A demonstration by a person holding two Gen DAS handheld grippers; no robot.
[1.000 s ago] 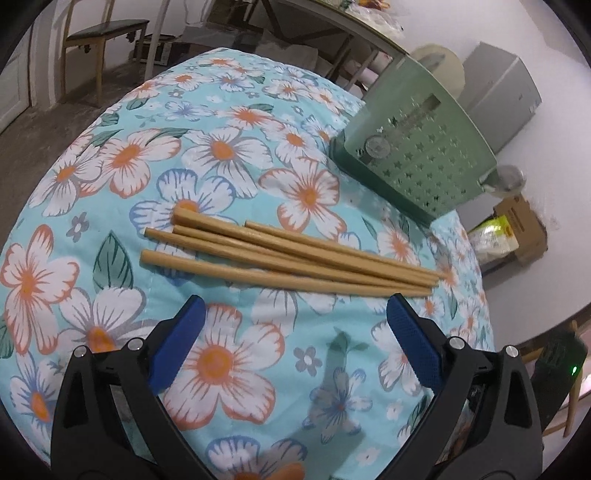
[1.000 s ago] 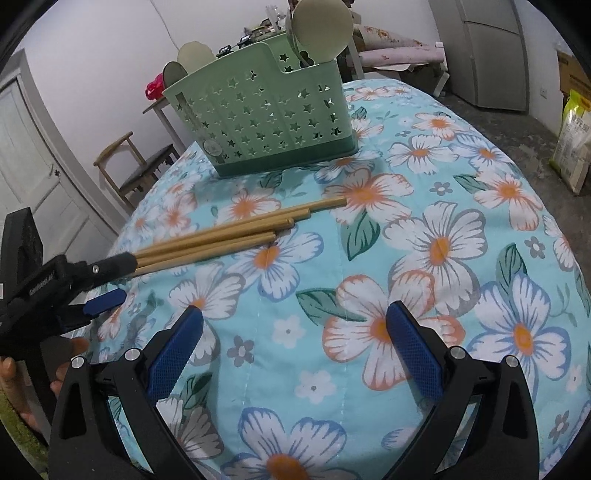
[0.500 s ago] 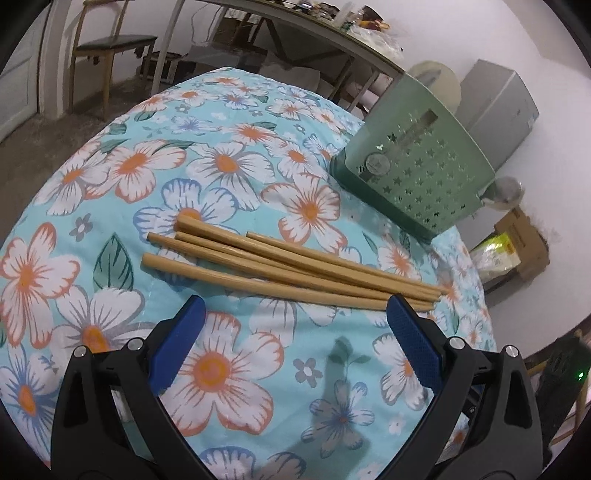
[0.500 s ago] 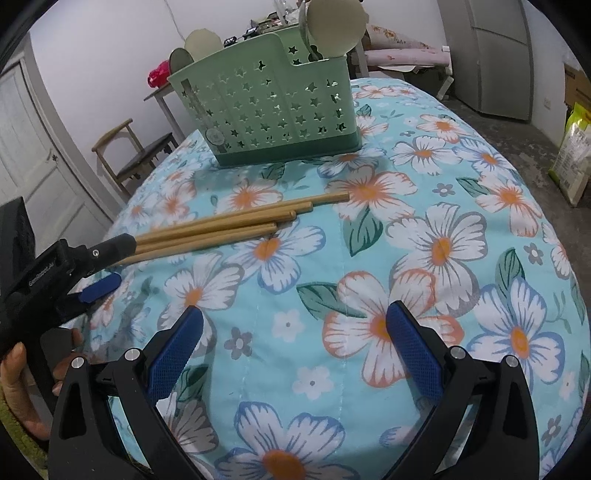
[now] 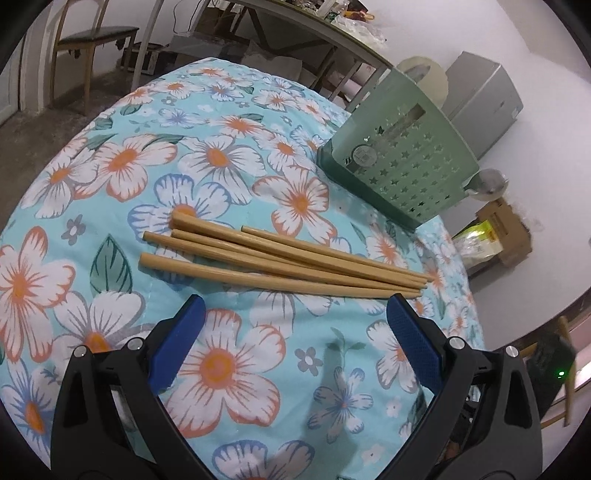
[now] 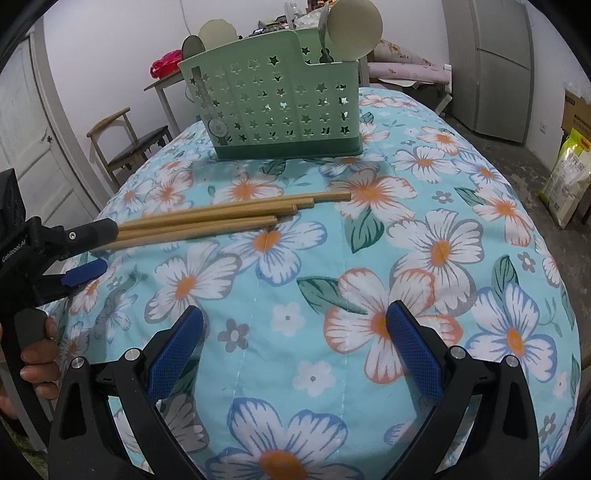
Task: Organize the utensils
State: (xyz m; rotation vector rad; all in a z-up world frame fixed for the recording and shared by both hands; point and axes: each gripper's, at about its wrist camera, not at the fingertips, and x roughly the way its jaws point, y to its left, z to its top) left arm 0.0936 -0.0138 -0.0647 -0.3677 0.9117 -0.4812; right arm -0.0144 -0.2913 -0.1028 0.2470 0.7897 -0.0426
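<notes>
Several wooden chopsticks (image 5: 280,258) lie side by side on the floral tablecloth; they also show in the right wrist view (image 6: 229,218). A green utensil basket with star holes (image 5: 399,166) stands beyond them, holding spoons (image 6: 354,29); it shows in the right wrist view too (image 6: 277,107). My left gripper (image 5: 295,328) is open and empty, just short of the chopsticks; in the right wrist view it (image 6: 88,251) sits at their thin ends. My right gripper (image 6: 295,336) is open and empty over bare cloth.
The round table with its blue flowered cloth (image 6: 443,258) drops off at the edges. A chair (image 6: 125,144) and a door stand at the left, a grey cabinet (image 6: 491,62) and a bag (image 6: 565,177) at the right.
My left gripper has edged closer to the chopsticks. My right gripper has moved a little toward the basket. Both stay open.
</notes>
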